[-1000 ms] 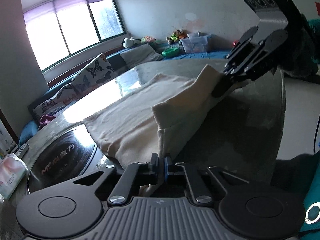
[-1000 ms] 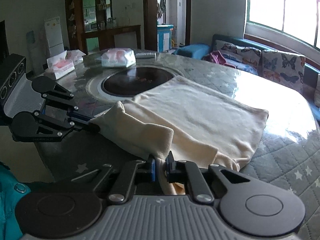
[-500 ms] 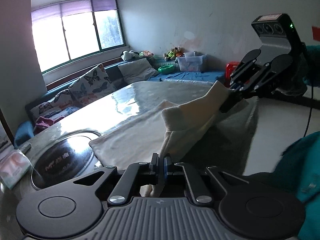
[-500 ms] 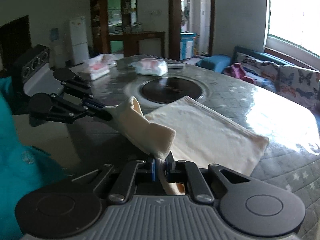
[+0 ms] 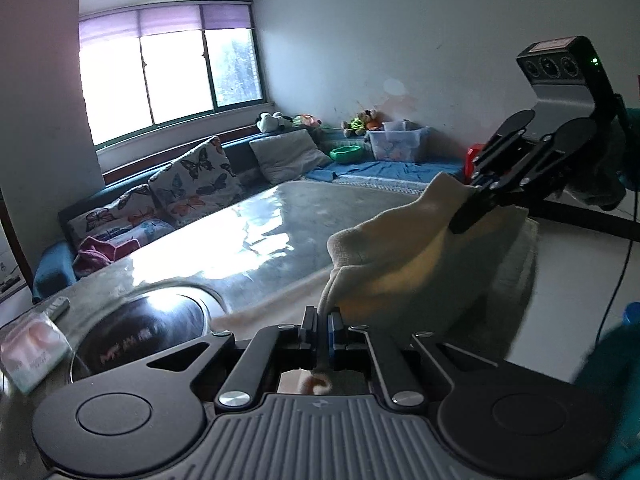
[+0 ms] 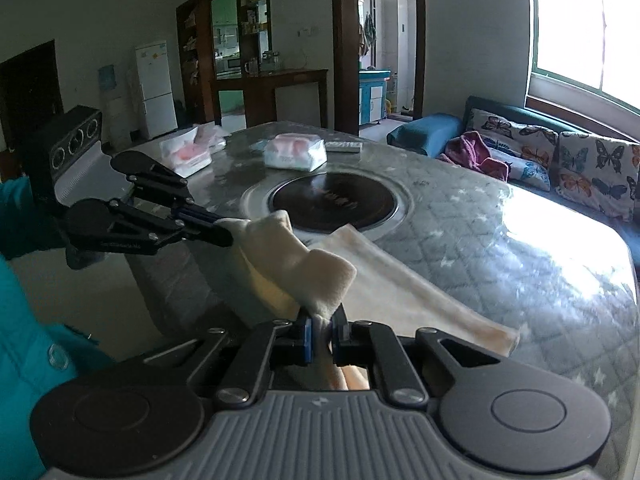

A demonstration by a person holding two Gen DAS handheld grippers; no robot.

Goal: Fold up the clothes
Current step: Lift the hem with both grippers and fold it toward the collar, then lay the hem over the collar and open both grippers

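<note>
Cloth (image 6: pixel 308 272) is clamped at its near edge by left gripper (image 5: pixel 322 322) and right gripper (image 6: pixel 320 330), held above the table (image 6: pixel 520 248) so a fold can be made.

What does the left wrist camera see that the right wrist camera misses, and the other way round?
Only the left wrist view shows the stuffed toys, a clear storage bin and a green bowl along the far wall.

Only the right wrist view shows the white fridge, the kitchen doorway and a second tissue pack.

Both show the cream garment, pinched by the shut left gripper and right gripper, the table, its dark round cooktop, and the butterfly cushions.
</note>
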